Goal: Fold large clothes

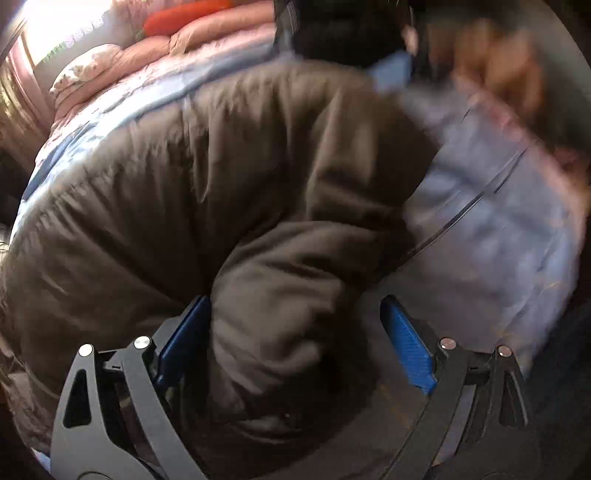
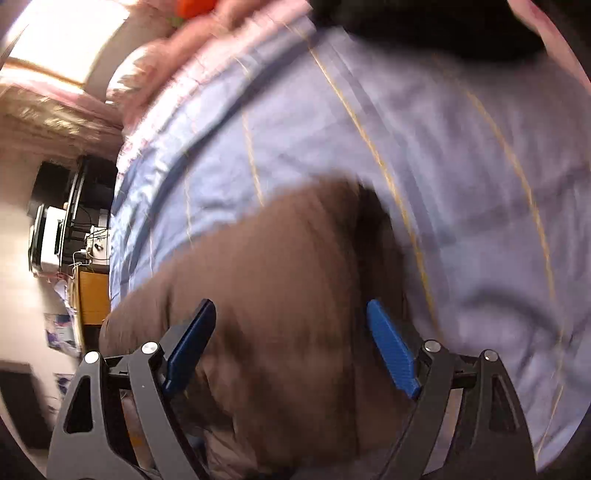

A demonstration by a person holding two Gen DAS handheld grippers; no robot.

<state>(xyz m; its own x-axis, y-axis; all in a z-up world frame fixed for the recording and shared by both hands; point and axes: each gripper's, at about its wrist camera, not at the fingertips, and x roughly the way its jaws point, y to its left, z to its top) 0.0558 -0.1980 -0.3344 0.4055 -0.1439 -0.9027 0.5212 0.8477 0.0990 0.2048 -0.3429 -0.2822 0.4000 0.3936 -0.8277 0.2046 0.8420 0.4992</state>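
Note:
A large brown padded jacket (image 1: 229, 177) lies spread across a bed with a light blue cover (image 1: 491, 229). In the left wrist view a bunched sleeve or fold of it (image 1: 280, 295) lies between the blue fingers of my left gripper (image 1: 295, 314), whose jaws stand wide apart. In the right wrist view a blurred part of the brown jacket (image 2: 280, 277) fills the space between the blue fingers of my right gripper (image 2: 291, 317), also wide apart. Neither gripper pinches the cloth. Both views are motion-blurred.
The blue bed cover (image 2: 424, 147) has thin yellow stripes. Pink quilts (image 1: 207, 40) and an orange-red cushion (image 1: 184, 16) lie at the bed's far end by a bright window. A desk with electronics (image 2: 66, 229) stands left of the bed. A dark garment (image 1: 343, 33) lies beyond the jacket.

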